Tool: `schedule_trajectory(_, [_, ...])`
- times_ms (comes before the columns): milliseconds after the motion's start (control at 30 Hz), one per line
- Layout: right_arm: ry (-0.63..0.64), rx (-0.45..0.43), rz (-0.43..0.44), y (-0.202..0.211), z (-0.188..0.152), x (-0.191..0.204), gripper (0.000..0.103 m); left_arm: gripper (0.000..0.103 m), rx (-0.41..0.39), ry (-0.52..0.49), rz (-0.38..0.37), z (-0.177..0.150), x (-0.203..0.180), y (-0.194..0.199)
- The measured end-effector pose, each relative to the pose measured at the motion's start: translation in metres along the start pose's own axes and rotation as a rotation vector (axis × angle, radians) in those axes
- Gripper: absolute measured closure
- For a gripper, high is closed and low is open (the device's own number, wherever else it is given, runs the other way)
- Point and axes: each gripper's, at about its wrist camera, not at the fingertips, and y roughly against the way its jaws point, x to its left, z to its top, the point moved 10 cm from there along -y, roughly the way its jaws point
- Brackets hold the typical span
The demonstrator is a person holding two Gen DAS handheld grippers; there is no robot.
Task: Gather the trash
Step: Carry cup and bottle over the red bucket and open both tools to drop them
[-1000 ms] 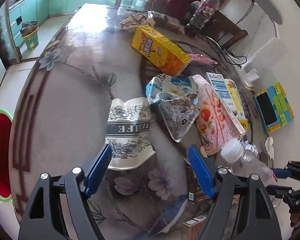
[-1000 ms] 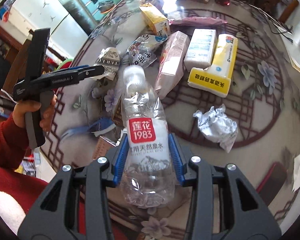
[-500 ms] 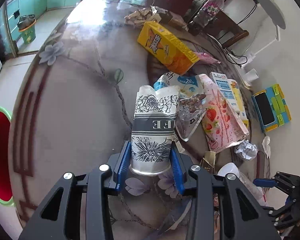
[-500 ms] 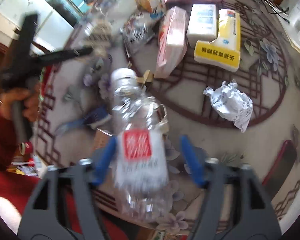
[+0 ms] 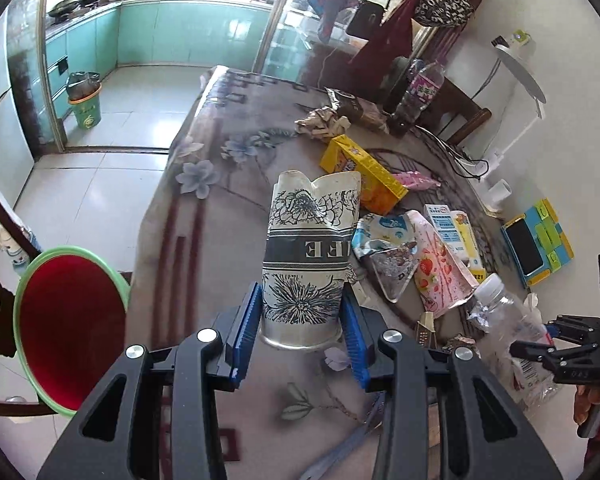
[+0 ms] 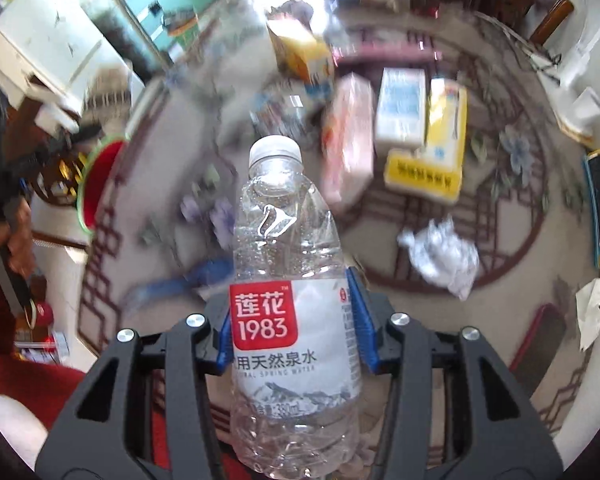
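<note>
Left gripper [image 5: 302, 330]: black plastic frame, 2 angled arms per side with triangular cut-outs, 4 silver screw heads across the top, blue ribbed pads [image 5: 247, 330] on the inner faces. Right gripper [image 6: 294, 322]: same build, black frame, 4 silver screws, blue ribbed pads [image 6: 360, 320]. From the left wrist view, the right gripper's side shows as black linkage with a small blue tip. Person wears a dark red sleeve [image 6: 20, 384].
</note>
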Motion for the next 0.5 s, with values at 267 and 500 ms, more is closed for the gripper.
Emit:
schedule_trajectory(267, [0.077, -0.098, 0.145, -0.002, 0.067, 0.096, 0.057, 0.066, -0.047, 0.147, 0.127, -0.004, 0.091, 0.033])
schedule_trajectory(500, [0.196, -0.069, 0.344, -0.043, 0.107, 0.222, 0.057, 0.066, -0.051, 0.269, 0.262, -0.020, 0.174, 0.056])
